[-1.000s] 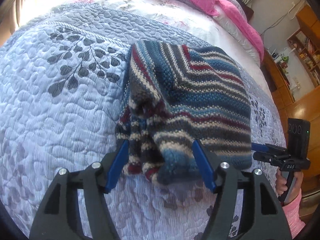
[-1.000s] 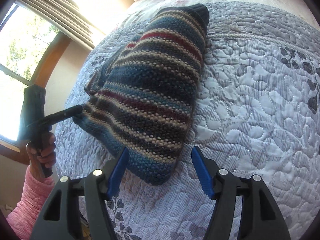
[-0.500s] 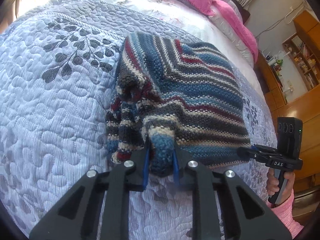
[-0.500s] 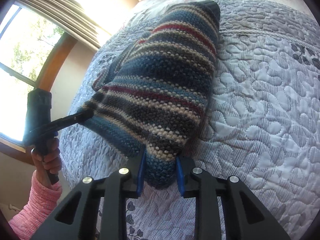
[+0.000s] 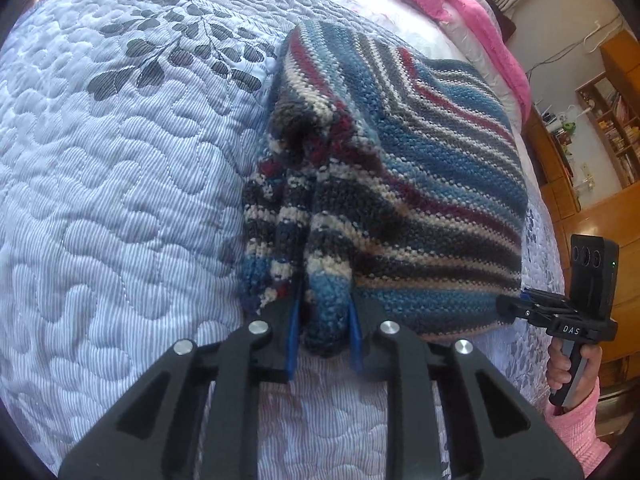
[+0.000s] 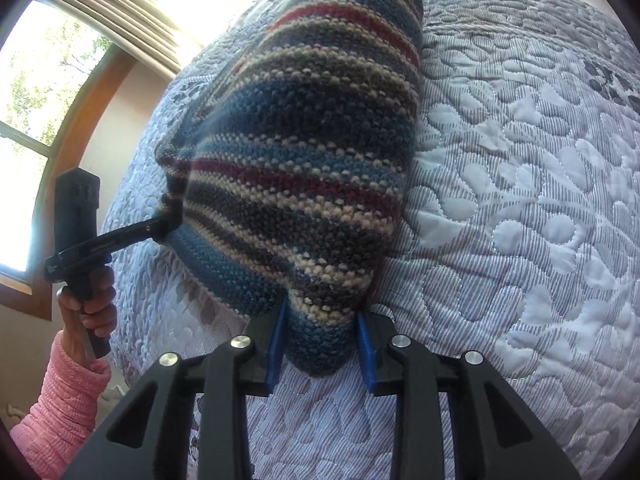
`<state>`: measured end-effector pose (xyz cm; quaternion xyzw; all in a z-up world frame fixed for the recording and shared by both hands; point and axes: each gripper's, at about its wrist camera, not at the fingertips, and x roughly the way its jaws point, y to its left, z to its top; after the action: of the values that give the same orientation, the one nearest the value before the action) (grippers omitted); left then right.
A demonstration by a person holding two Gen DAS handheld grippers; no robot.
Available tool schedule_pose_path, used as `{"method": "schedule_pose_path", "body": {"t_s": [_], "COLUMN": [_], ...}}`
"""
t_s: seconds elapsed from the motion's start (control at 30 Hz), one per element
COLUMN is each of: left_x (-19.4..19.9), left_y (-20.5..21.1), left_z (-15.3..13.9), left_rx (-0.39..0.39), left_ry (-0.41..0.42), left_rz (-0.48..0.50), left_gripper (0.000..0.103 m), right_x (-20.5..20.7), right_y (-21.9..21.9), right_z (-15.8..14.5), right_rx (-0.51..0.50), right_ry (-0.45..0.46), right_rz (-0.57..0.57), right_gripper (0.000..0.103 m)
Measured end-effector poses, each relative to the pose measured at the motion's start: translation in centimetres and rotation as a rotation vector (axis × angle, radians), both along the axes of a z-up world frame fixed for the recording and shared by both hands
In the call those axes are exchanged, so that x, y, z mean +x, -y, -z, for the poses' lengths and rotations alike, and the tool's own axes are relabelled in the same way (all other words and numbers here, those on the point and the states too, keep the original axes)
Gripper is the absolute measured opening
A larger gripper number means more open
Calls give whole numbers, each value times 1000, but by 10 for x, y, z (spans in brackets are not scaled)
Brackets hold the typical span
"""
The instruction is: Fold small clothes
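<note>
A quilted bedspread [image 5: 120, 184] carried the striped knitted garment [image 5: 408, 168], which stretched away from both tongs, its near hem lying crosswise between them. The left gripper [image 5: 325, 332] was clamped on the hem's left corner, the right gripper [image 6: 320, 346] on its right corner, each equally near; the coming fold would likely carry that hem forward along the garment's length

Close wrist views, shared sweater [image 5: 420, 184]

We've got black plastic grippers with blue-lined jaws and round silver screws. One handle reads "DAS". Our sleeve [image 6: 60, 412] is pink knit.
</note>
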<state>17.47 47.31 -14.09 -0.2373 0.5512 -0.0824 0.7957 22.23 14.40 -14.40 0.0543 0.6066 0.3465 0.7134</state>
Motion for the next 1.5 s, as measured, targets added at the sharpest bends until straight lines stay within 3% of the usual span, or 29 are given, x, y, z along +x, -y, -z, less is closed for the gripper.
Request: {"method": "schedule_pose_path", "body": {"t_s": [0.03, 0.1, 0.13, 0.17, 0.33, 0.53, 0.6, 0.67, 0.73, 0.87, 0.93, 1.03, 1.1, 1.13, 1.2, 1.27, 1.5], "left_x": [-1, -2, -1, 1, 50, 125, 135, 143, 146, 136, 139, 145, 140, 137, 126, 114, 90], "left_y": [0, 0, -1, -5, -33, -37, -36, -33, -29, -36, -43, -47, -48, -50, -54, -60, -69], "left_z": [-6, -22, -32, -42, -58, -30, -20, -13, -18, -47, -39, -11, -6, -7, -13, -18, -11], "left_rx": [-10, -1, 24, 45, 56, -2, -40, -96, -79, -41, -17, -53, -75, -91, -110, -150, -223], "left_ry": [1, 27, 51, 79, 97, -5, -28, -48, -31, 126, 93, 0, -2, 4, 29, 45, 2], "left_rz": [9, 18, 15, 8, -62, -84, -98, -88, -80, -130, -156, -138, -136, -142, -143, -134, -70], "left_gripper": [32, 49, 64, 67, 67, 67, 63, 23, 13, 11, 11, 12, 21, 33, 43, 72, 84], "right_x": [1, 2, 5, 9, 43, 69, 72, 74, 73, 69, 68, 64, 62, 62, 61, 57, 56], "right_y": [-1, 5, 6, 8, 11, 0, -2, -4, -1, 0, -3, -11, -11, -10, -8, -6, -2], "right_z": [-5, -18, -24, -30, -46, -45, -40, -37, -34, -29, -25, -21, -21, -23, -27, -33, -41], "right_rx": [7, 21, 17, 8, -21, -54, -52, -45, -44, -42, -49, -64, -67, -68, -71, -76, -15], "right_ry": [9, 34, 52, 70, 115, 138, 133, 129, 131, 143, 142, 152, 155, 155, 165, 182, 170], "right_rz": [-10, -28, -26, -22, 28, 48, 44, 41, 37, 28, 22, 17, 16, 16, 13, 12, 23], "right_gripper": [44, 46, 50, 54, 56, 56, 56, 56, 56, 57, 57, 57, 57, 57, 57, 58, 71]}}
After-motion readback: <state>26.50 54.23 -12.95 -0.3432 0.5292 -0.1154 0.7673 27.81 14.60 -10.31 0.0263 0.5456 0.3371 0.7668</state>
